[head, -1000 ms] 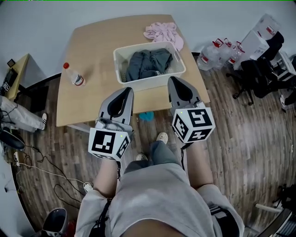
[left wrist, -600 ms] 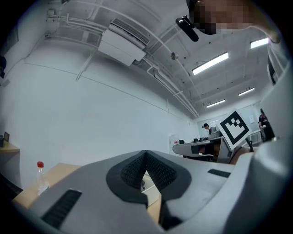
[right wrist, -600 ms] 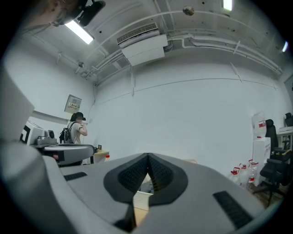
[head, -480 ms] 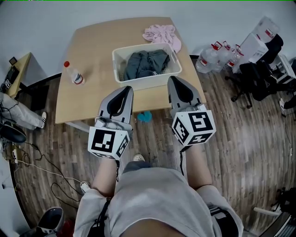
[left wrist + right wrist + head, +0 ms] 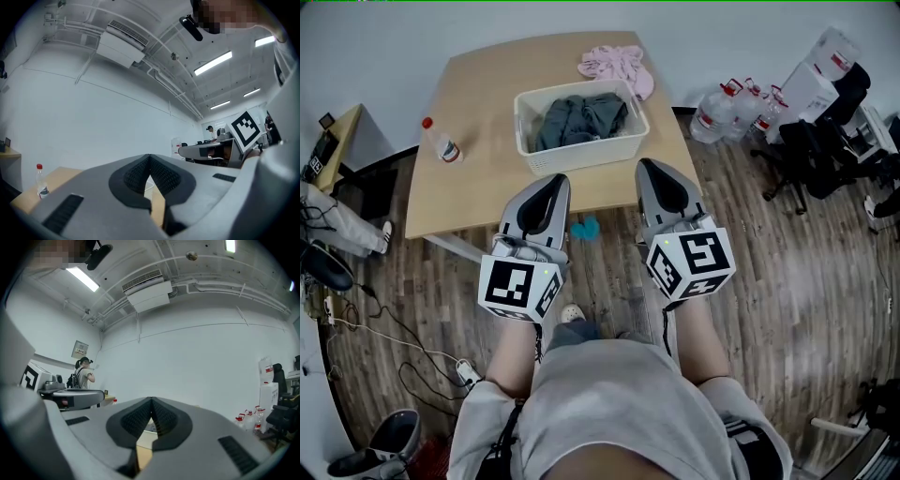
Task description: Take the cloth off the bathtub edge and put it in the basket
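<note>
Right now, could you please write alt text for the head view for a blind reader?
Seen from above, a person holds the left gripper and right gripper, both shut and empty, before a wooden table bearing a white basket of dark cloth, a pink cloth and a bottle.

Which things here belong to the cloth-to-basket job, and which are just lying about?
Job: white basket; grey cloth inside it; pink cloth on the table behind it; left gripper and right gripper, both shut, empty.
Lying about: red-capped bottle; water jugs; office chair.
</note>
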